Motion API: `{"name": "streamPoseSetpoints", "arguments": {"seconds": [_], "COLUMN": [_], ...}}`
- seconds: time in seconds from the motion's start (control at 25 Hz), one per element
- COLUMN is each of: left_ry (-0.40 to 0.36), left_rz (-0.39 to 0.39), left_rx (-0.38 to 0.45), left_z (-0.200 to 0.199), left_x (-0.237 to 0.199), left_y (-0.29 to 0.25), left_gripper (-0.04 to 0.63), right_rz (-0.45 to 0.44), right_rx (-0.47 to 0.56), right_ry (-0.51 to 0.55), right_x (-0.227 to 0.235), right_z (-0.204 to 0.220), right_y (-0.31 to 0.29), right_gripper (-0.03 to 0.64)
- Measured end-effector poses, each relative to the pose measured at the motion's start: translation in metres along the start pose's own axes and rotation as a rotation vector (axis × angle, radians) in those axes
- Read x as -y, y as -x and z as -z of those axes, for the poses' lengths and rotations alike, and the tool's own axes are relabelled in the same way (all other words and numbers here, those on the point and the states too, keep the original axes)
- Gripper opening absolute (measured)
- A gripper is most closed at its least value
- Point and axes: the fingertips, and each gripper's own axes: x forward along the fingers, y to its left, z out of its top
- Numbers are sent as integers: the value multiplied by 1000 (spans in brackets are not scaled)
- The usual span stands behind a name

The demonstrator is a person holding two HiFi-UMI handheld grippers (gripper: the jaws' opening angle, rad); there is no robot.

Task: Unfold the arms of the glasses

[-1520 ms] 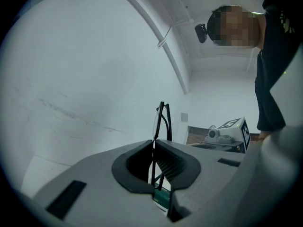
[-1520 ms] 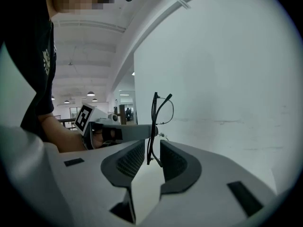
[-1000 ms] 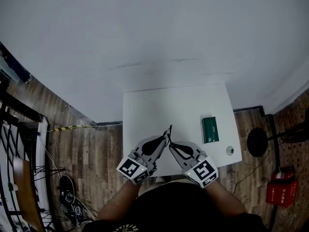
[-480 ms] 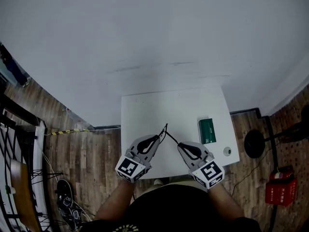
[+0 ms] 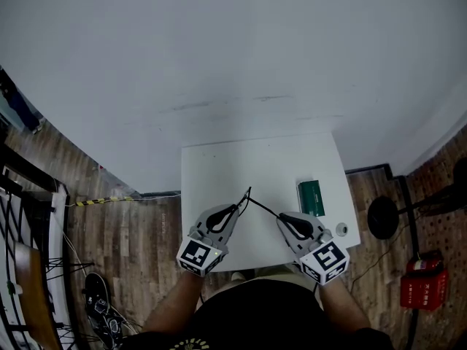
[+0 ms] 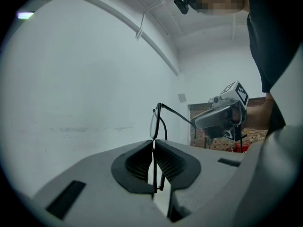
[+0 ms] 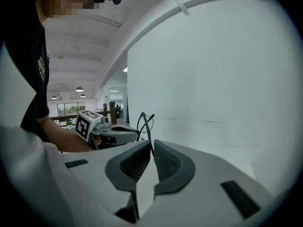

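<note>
Thin black-framed glasses [image 5: 248, 196] hang above the white table [image 5: 219, 168] between my two grippers. My left gripper [image 5: 238, 208] is shut on the front frame; in the left gripper view the frame [image 6: 155, 122] stands upright out of the jaws [image 6: 154, 143]. One arm [image 5: 264, 209] of the glasses stretches rightward to my right gripper [image 5: 280, 218]. In the right gripper view that arm's end sits between the pads of the right gripper [image 7: 151, 146], which have just been opening slightly but still touch it. The lenses [image 7: 143, 122] show beyond.
A green box [image 5: 311, 197] lies near the table's right edge, and a small round object [image 5: 341, 229] sits at the near right corner. A black round stand base [image 5: 382, 218] and a red item [image 5: 419, 286] are on the wooden floor to the right.
My right gripper has drawn away to the right with the arm's end, so the arm has swung out from the frame. The left gripper has rolled a little but stayed in place.
</note>
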Motion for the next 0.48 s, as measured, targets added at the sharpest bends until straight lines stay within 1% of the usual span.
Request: {"name": "streamPoseSetpoints", "arguments": {"seconds": [0.16, 0.44, 0.48], "left_ry": [19, -3, -8], "left_rz": [-32, -54, -57], "left_rx": [-34, -64, -72], "left_z": [7, 16, 18], "left_x": [-5, -9, -10], "left_y": [2, 4, 4], "left_gripper": [23, 23, 23], "right_rz": [-8, 13, 18], "right_rx": [-19, -20, -15], "right_ry": [2, 62, 63], "right_x": [2, 10, 12], "right_z": [-4, -16, -18], "right_y": [-2, 0, 1], "right_gripper": [23, 20, 4]}}
